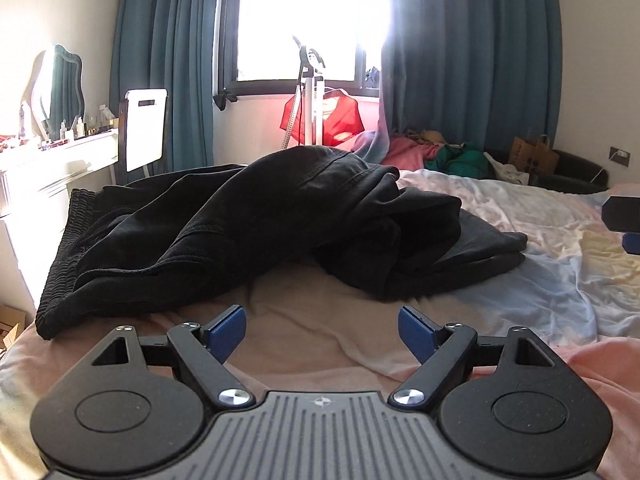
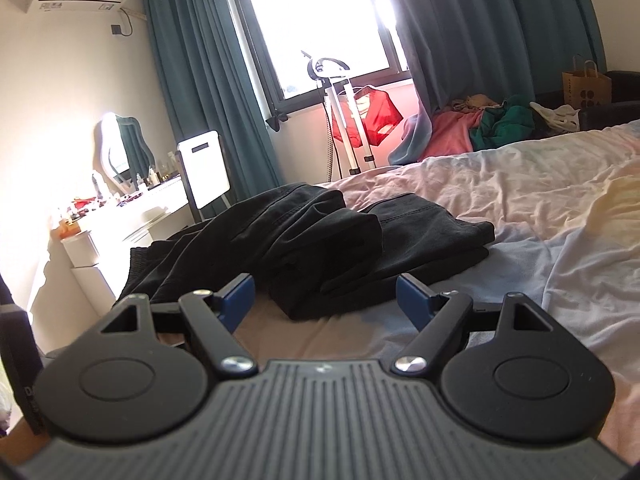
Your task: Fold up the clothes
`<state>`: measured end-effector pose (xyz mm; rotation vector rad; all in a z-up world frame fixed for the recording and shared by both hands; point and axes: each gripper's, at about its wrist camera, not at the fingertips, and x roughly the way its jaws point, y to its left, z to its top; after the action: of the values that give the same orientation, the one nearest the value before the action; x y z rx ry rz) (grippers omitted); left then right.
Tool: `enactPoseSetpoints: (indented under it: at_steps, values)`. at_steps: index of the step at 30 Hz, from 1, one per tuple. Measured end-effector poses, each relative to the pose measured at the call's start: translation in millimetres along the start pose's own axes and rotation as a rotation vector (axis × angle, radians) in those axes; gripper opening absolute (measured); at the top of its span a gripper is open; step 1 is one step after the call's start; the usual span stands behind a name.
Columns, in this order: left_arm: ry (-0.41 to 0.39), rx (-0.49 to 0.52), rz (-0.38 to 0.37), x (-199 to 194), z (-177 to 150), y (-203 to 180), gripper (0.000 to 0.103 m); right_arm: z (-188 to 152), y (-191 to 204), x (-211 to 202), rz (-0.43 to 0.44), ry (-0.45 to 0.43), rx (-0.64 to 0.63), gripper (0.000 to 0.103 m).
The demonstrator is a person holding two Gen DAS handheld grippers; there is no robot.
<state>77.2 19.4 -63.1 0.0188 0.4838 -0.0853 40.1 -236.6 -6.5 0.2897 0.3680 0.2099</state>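
Observation:
A black pair of trousers (image 1: 248, 216) lies crumpled in a heap on the bed (image 1: 560, 248), its ribbed waistband at the left. It also shows in the right wrist view (image 2: 320, 236), with a flatter folded part to the right. My left gripper (image 1: 322, 330) is open and empty, low over the sheet just in front of the heap. My right gripper (image 2: 324, 300) is open and empty, close to the heap's near edge. The right gripper's tip shows at the right edge of the left wrist view (image 1: 624, 220).
A pastel sheet (image 2: 540, 200) covers the bed. A white dresser (image 1: 52, 160) with a mirror and bottles stands at the left. A garment steamer stand (image 1: 310, 96), red bag, clothes pile (image 1: 436, 154) and paper bag (image 1: 534, 156) sit below the window.

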Motion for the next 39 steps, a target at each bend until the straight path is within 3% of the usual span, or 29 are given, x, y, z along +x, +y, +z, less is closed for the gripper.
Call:
enactPoseSetpoints:
  at_steps: [6,14,19,23,29,32,35,37,39]
  values:
    - [0.041,-0.043,0.032,15.0,3.3,5.2,0.085,1.8,-6.3,-1.6,-0.027,0.009,-0.001,0.08]
    - [0.053,0.012,0.078,60.5,33.2,7.8,0.085,4.4,-20.8,-0.3,-0.051,0.033,0.052,0.08]
    - [-0.007,0.016,0.096,117.0,98.9,7.7,0.085,1.8,-34.3,10.5,-0.022,0.096,0.16,0.081]
    - [-0.073,0.068,0.102,169.3,153.7,-10.1,0.085,-6.3,-35.8,25.6,0.004,0.142,0.15,0.08]
    - [0.045,0.087,0.058,269.5,205.7,-43.6,0.085,-23.8,-61.4,59.7,-0.031,0.212,0.211,0.08]
    - [0.063,0.116,0.076,284.1,202.6,-54.0,0.085,-36.0,-74.6,77.5,-0.026,0.258,0.278,0.08]
    - [0.082,0.145,0.095,298.6,199.4,-64.4,0.064,-47.1,-79.0,91.4,-0.025,0.288,0.331,0.082]
    - [0.095,0.164,0.107,308.3,197.3,-71.4,0.027,-53.3,-78.5,98.5,-0.013,0.302,0.363,0.082]
    - [0.107,0.184,0.12,317.9,195.2,-78.3,0.017,-54.5,-73.8,99.1,-0.017,0.293,0.33,0.082]
